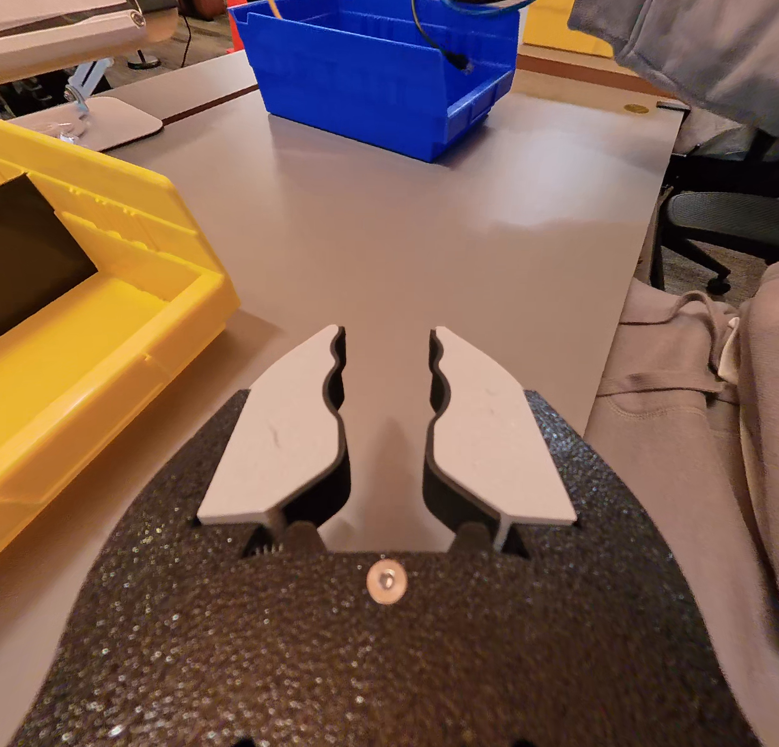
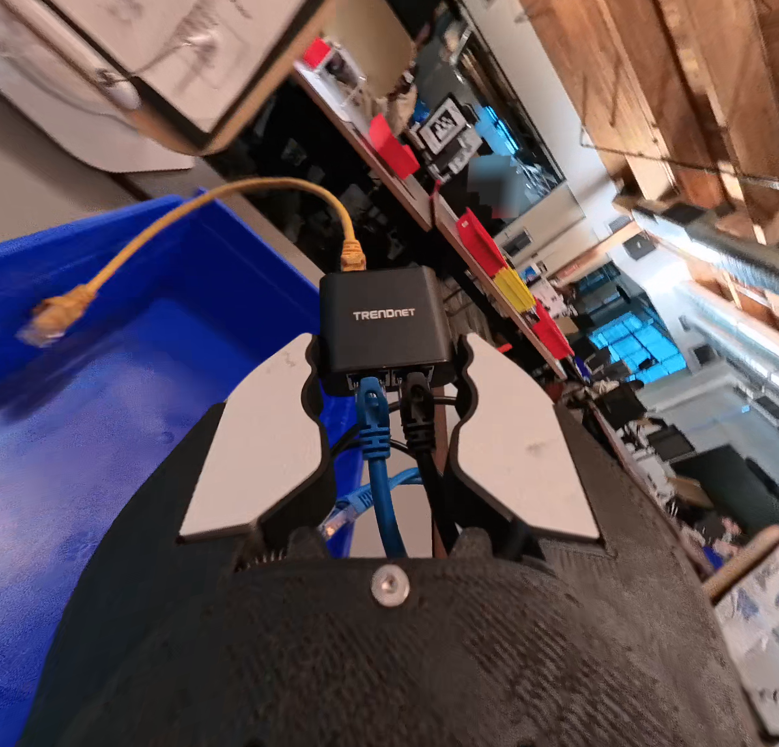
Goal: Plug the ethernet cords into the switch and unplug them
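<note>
My right gripper [image 2: 388, 347] is shut on a small black switch [image 2: 381, 305] and holds it tilted in the air above a blue bin [image 2: 126, 389]. A blue cord [image 2: 373, 423] and a black cord [image 2: 417, 419] are plugged into its near side. A yellow cord [image 2: 353, 256] is plugged into its far side, and its loose plug [image 2: 50, 318] hangs over the bin. My left gripper [image 1: 388, 332] is open and empty, low over the grey table [image 1: 421, 242]. In the left wrist view the cords [image 1: 461, 63] dangle over the blue bin [image 1: 371, 81].
A yellow bin [image 1: 92, 305] holding a dark box sits at the left of the table. A person's grey sleeve [image 1: 695, 31] reaches in at the top right. The table edge runs along the right, with an office chair [image 1: 716, 229] beyond it. Left tips to right tips: about 50 centimetres.
</note>
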